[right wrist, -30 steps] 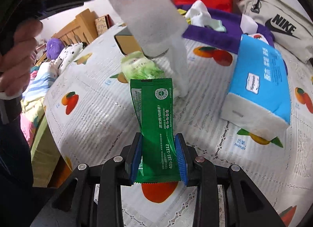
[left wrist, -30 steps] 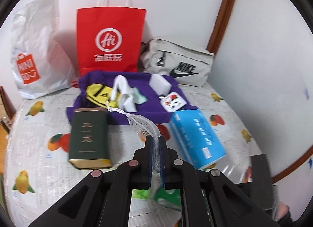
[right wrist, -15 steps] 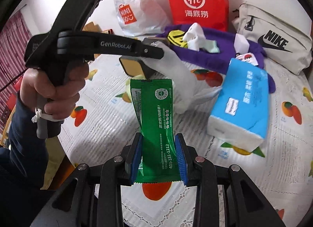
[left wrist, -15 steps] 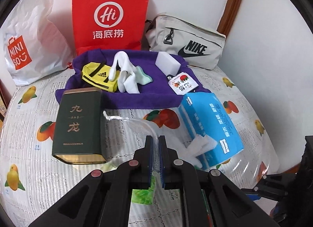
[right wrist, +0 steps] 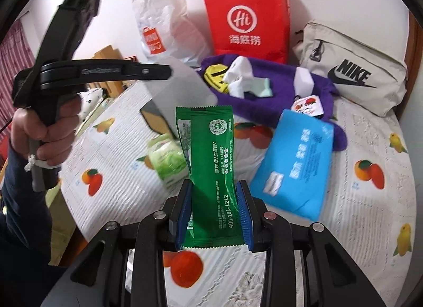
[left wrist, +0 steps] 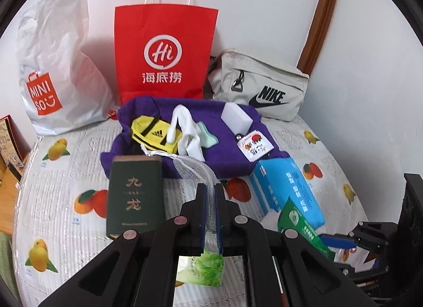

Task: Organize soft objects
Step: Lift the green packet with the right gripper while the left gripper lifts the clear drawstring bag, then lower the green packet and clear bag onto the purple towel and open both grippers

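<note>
1. Left wrist view: the left gripper (left wrist: 210,209) has its jaws pressed together on a white mesh drawstring pouch (left wrist: 193,165), which rises from between the fingers toward the purple cloth (left wrist: 227,153). A pale green packet (left wrist: 201,271) lies on the fruit-print tablecloth (left wrist: 58,201) below the jaws.
2. Right wrist view: the right gripper (right wrist: 214,210) pinches a green sachet (right wrist: 211,174) by its sides – the sachet stands upright between the blue pads (right wrist: 242,214), clear of the tablecloth.
3. On the purple cloth lie a yellow sock (left wrist: 150,132), white socks (left wrist: 185,132) and a white sponge block (left wrist: 236,116).
4. Just beside the cloth – a dark green tin (left wrist: 133,195) and a blue tissue pack (left wrist: 286,188).
5. A red paper bag (left wrist: 164,53), a white plastic bag (left wrist: 58,68) and a grey pouch (left wrist: 261,87) stand against the wall.
</note>
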A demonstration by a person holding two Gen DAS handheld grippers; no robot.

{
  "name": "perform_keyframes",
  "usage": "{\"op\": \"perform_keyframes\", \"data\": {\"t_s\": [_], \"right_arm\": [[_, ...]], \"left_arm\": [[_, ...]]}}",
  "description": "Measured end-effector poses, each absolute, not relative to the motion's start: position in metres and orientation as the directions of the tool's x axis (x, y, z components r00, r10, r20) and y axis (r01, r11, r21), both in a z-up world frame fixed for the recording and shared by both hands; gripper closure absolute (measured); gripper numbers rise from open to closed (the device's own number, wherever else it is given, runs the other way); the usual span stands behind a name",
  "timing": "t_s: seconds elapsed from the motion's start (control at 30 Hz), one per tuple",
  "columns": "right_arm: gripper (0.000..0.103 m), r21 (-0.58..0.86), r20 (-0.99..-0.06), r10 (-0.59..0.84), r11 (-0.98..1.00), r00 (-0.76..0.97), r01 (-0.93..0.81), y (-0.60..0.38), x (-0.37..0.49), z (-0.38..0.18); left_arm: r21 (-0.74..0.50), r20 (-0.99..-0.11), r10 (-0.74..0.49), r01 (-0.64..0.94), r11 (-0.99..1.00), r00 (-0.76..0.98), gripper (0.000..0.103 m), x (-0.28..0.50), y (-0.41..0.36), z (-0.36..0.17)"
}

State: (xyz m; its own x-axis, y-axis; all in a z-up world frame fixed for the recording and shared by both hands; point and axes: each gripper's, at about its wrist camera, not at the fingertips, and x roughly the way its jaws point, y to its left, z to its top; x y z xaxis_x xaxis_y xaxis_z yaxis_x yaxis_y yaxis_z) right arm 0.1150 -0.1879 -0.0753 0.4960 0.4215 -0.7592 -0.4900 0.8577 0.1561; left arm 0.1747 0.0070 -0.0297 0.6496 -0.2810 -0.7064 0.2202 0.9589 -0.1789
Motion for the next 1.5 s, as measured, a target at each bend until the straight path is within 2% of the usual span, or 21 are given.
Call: {"op": "perform_keyframes", "data": {"t_s": [0.67, 1.5], "right_arm": [[0.069, 0.109, -0.732, 0.359, 0.901, 0.579, -0.42, -0.196, 0.202, -0.052], [0.069, 0.072, -0.711, 0.3, 0.931, 0.636, -0.358, -0.189, 0.324, -0.045]], "left_arm": [[-0.181, -0.672, -0.277, 0.21, 0.961, 0.686, 0.096, 0.213, 0.024, 0.0], [-0.159, -0.71, -0.21, 0.138, 0.978, 0.672, 0.096, 0.306, 0.047, -0.015]]}}
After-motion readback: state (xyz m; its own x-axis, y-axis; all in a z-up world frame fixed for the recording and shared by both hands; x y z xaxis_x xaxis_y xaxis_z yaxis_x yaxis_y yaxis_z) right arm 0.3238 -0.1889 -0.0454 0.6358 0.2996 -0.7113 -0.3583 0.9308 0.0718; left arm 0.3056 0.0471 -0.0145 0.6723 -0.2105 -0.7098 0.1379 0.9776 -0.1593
